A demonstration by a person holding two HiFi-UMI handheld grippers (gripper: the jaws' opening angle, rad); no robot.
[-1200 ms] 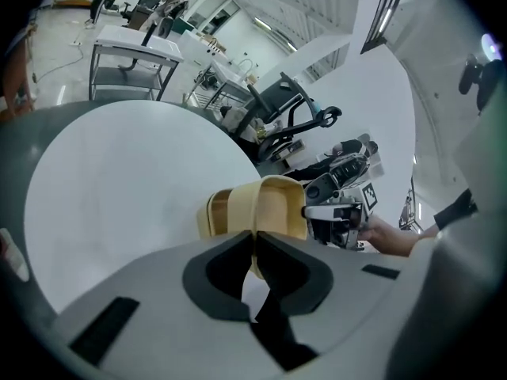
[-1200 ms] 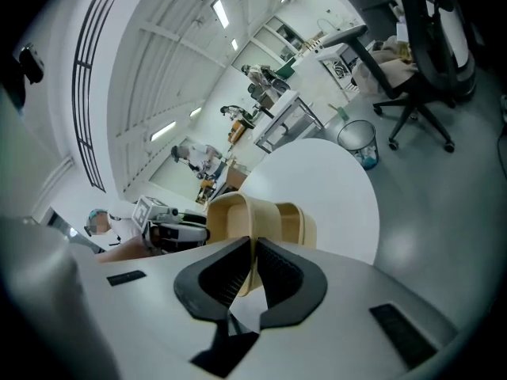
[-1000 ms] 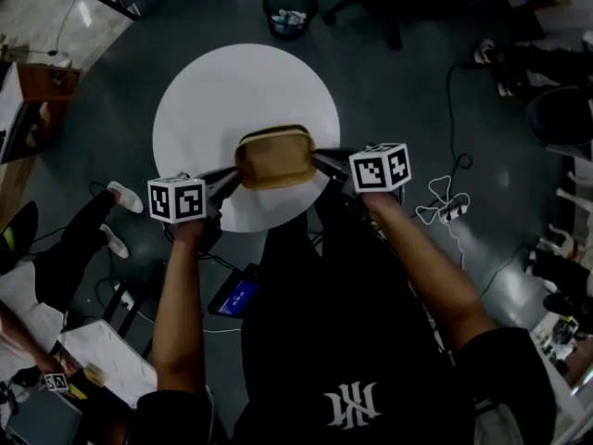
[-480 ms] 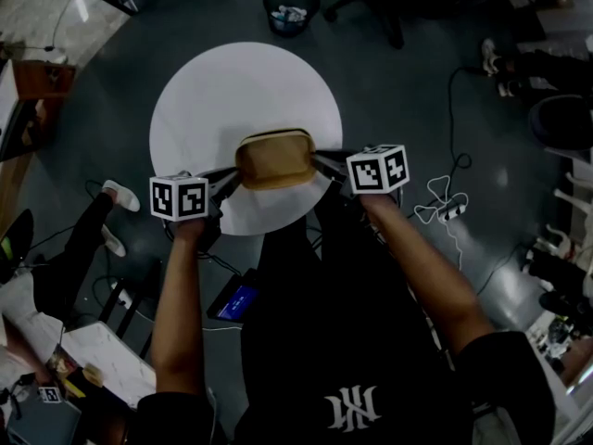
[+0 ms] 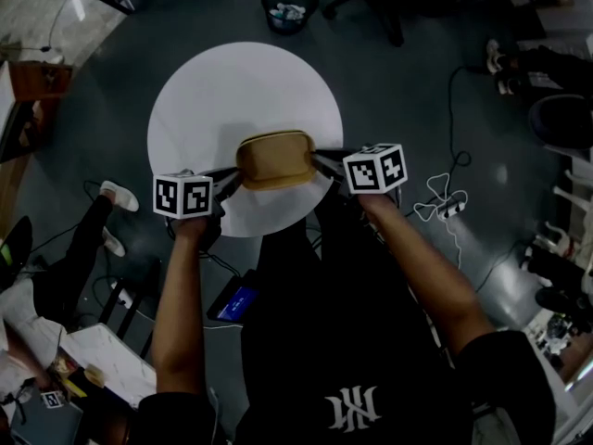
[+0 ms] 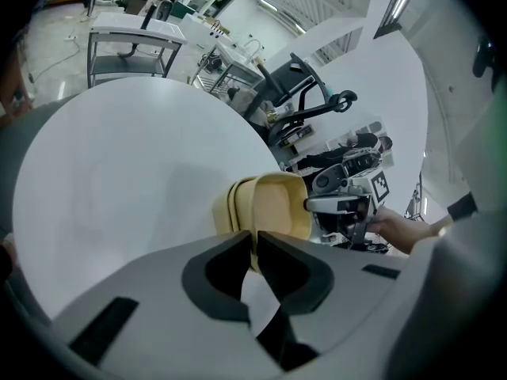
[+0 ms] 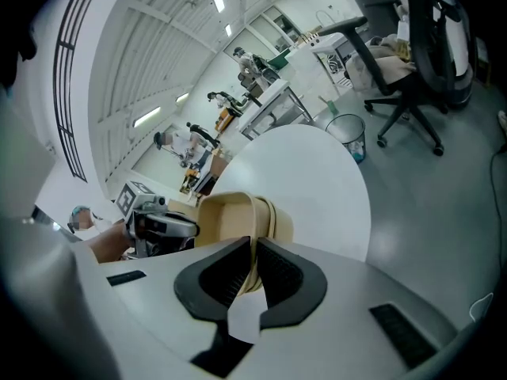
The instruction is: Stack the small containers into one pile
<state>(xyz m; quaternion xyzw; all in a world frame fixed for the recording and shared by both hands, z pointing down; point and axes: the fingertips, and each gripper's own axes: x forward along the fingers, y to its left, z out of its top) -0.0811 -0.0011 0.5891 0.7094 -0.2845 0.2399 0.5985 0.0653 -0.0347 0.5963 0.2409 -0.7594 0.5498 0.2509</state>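
A nested pile of tan rectangular containers (image 5: 275, 159) hangs over the near edge of the round white table (image 5: 232, 91). My left gripper (image 5: 228, 181) is shut on the pile's left rim, and my right gripper (image 5: 326, 166) is shut on its right rim. In the left gripper view the tan containers (image 6: 265, 206) stand on edge, their rim pinched between the dark pads (image 6: 218, 269); the other gripper (image 6: 344, 204) shows beyond. In the right gripper view the containers (image 7: 238, 216) show their open side, with the rim clamped between ribbed pads (image 7: 277, 271).
A black waste bin (image 5: 289, 7) stands on the grey floor beyond the table. An office chair (image 7: 428, 46) sits to the right. Cables (image 5: 443, 207) lie on the floor at right. A person's legs and shoes (image 5: 109, 219) are at left.
The grippers and the containers have hardly shifted. The person's shoes at left moved slightly.
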